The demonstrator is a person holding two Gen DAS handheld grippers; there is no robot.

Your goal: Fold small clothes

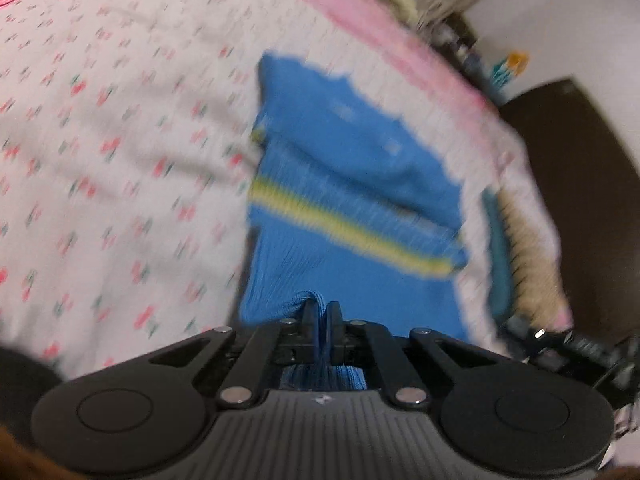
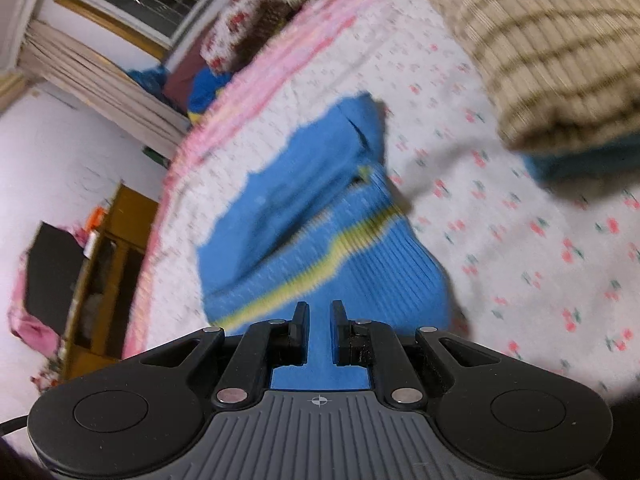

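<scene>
Two grippers worked a blue sweater [image 1: 344, 184] spread on the floral bedspread [image 1: 120, 160]. The left gripper [image 1: 320, 312] pinched a bunched fold; the right gripper [image 2: 319, 316] hovered slightly parted over the hem. Only the right view showed a checked pillow [image 2: 552, 52].
</scene>
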